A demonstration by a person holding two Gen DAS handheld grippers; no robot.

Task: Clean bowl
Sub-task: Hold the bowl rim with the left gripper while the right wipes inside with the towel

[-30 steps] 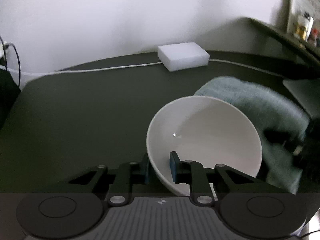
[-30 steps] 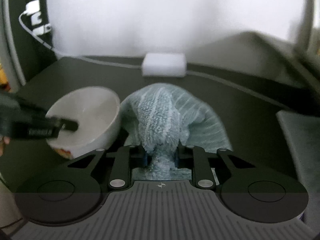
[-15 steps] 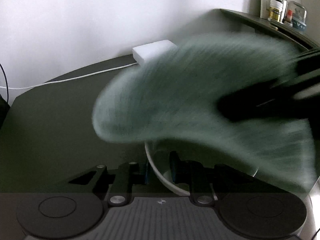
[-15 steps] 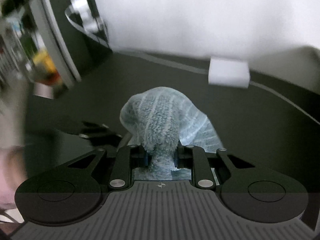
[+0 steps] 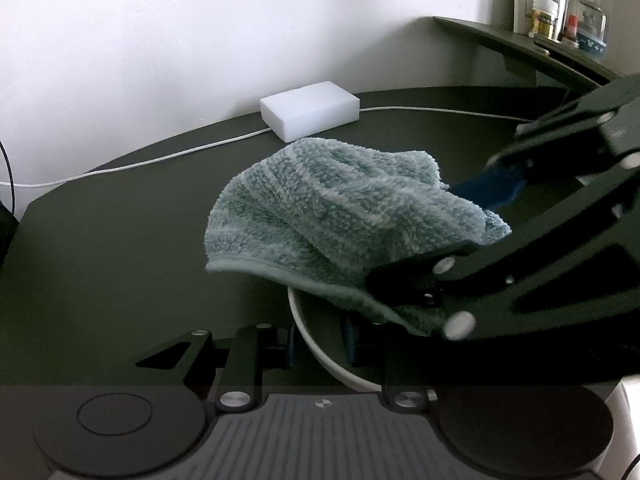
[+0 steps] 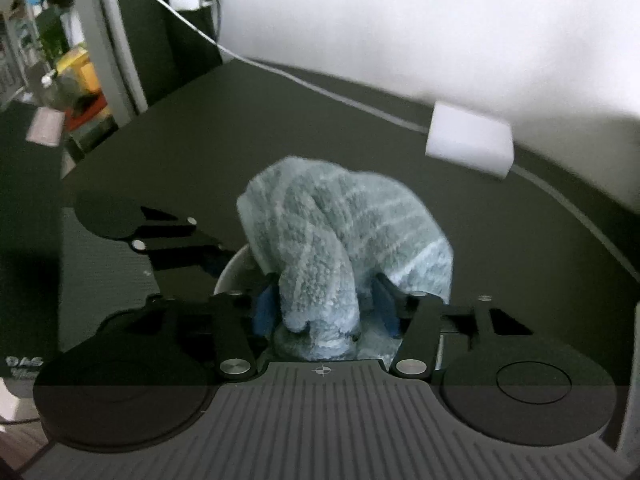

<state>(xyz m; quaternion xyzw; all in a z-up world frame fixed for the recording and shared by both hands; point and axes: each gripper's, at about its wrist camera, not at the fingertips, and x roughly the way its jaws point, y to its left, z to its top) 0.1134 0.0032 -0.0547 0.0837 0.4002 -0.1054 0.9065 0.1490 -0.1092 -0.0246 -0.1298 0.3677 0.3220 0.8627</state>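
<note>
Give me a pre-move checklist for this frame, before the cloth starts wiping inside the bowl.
1. Left gripper clamps the bowl rim, one finger outside, one inside: ok.
2. Right gripper shut on the towel: ok.
3. Towel over the bowl opening: ok; it covers most of the bowl in the left wrist view.
4. Towel touching the bowl's inner surface: cannot tell, the inside is hidden.
5. White block and cable lie apart from the bowl, near the wall: ok.
6. Dirt left in the bowl: cannot tell.
</note>
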